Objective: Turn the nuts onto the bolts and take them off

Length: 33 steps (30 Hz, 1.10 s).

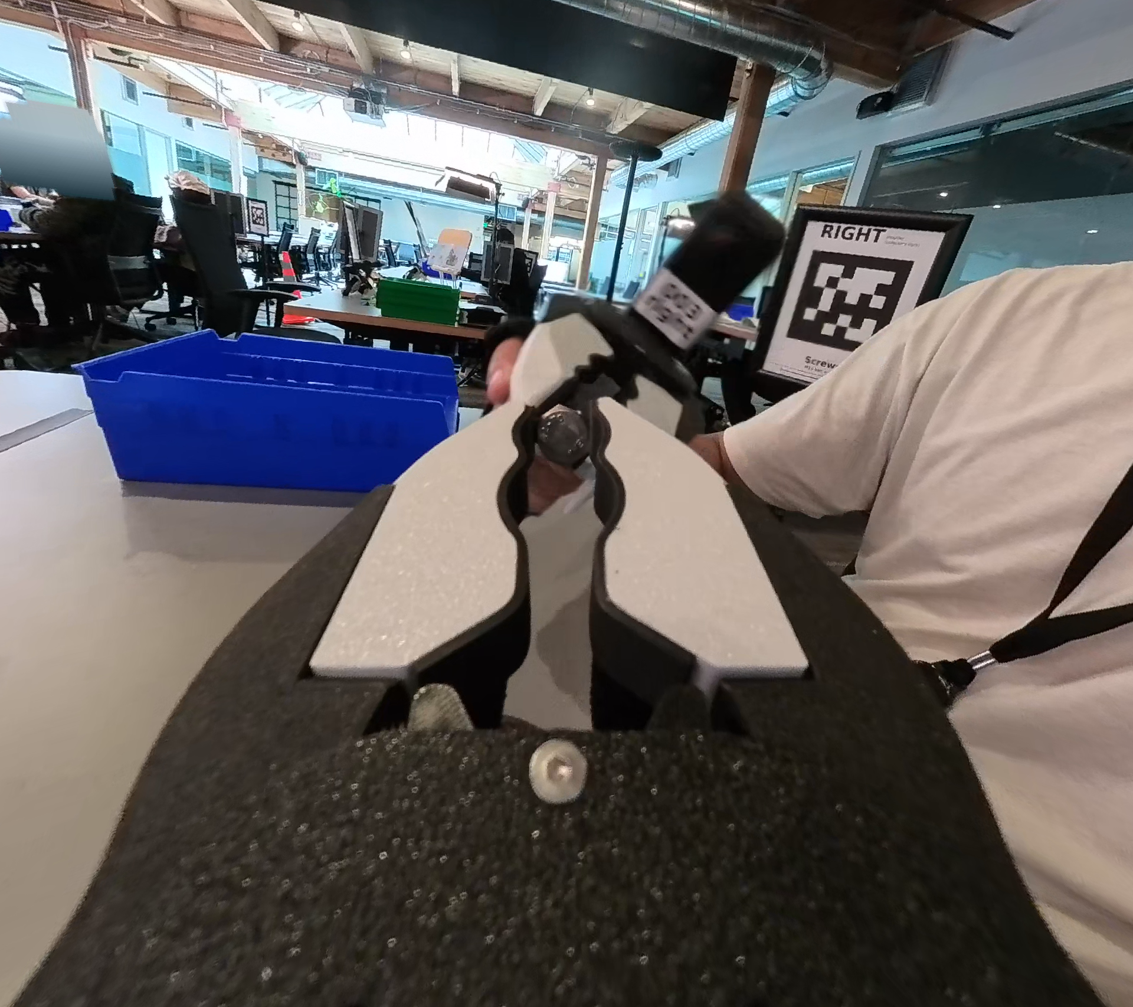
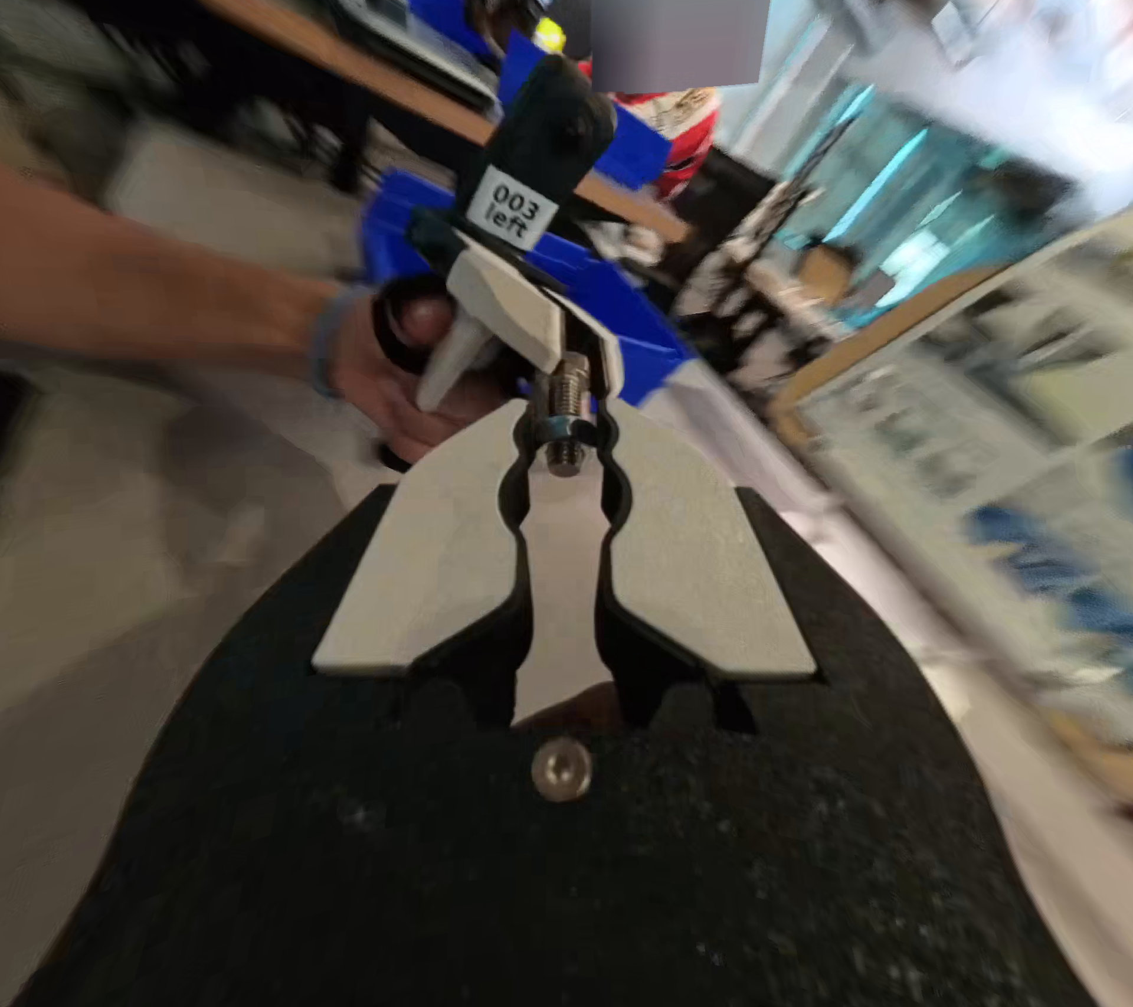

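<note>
Bolt (image 2: 564, 401) hangs in mid-air over the bench (image 1: 122, 548), head clamped in the left tool (image 1: 561, 441), nut (image 2: 567, 428) pinched by the right tool (image 2: 564, 441); tilting either could cross-thread it.

We see one steel bolt (image 2: 565, 395) held up off the table, its threaded shank bare and bright, its hex head (image 1: 563, 435) facing the left wrist camera. A shiny nut (image 2: 564, 427) sits threaded on the shank near the tip, with a few threads poking out past it.
</note>
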### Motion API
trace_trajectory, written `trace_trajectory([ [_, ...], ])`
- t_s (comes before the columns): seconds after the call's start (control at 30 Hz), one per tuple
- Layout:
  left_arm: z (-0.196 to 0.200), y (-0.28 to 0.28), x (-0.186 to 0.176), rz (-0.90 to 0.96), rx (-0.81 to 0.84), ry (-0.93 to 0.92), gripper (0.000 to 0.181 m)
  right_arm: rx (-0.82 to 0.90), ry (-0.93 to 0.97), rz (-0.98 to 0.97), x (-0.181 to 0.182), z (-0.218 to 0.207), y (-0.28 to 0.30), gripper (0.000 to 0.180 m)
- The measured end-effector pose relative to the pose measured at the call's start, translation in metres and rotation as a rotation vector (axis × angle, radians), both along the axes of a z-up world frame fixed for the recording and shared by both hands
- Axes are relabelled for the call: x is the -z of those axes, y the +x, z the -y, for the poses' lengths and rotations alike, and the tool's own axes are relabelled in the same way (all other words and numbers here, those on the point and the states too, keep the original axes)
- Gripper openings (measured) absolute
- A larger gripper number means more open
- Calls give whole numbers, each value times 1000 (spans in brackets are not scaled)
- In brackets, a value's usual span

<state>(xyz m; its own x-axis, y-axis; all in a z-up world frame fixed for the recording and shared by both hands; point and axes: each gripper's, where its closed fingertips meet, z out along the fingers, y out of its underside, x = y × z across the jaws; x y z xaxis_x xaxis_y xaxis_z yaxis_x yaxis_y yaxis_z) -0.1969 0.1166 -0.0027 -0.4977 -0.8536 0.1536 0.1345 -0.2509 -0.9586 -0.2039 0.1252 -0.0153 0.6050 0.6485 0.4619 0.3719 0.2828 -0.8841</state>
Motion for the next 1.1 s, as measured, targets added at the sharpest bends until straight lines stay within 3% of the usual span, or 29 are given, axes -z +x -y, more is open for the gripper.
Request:
trace_trajectory([
  [0.2,-2,2,3,-14,-27,19,16,-367,-805,-658,0,3,0,18],
  [0.27,-3,5,6,-25,-48,38,16,-455,-964,-800,2,2,2,18],
  [0.33,-3,5,7,-30,-39,34,16,-461,-878,-777,3,3,2,18],
  [0.4,-4,4,6,-22,-38,24,16,-417,-669,-683,-1,10,2,36],
  [0.47,-6,2,4,-12,-40,8,16,-243,-406,-427,9,9,1,48],
  [0.6,-7,1,2,-5,-27,-14,16,237,247,221,16,-7,23,50],
  [0.67,-5,1,3,-13,-16,-10,16,371,537,477,8,-5,26,47],
  [0.73,-3,2,5,-21,-5,-10,16,442,702,646,5,-4,23,45],
  [0.8,-1,2,6,-27,10,-12,16,427,707,679,8,-5,17,42],
  [0.87,1,2,7,-36,17,-5,16,403,710,643,4,-3,14,18],
  [0.93,1,2,7,-34,17,-1,16,358,632,594,5,-3,14,17],
  [1.1,1,2,5,-22,4,6,16,108,41,110,11,-2,8,18],
])
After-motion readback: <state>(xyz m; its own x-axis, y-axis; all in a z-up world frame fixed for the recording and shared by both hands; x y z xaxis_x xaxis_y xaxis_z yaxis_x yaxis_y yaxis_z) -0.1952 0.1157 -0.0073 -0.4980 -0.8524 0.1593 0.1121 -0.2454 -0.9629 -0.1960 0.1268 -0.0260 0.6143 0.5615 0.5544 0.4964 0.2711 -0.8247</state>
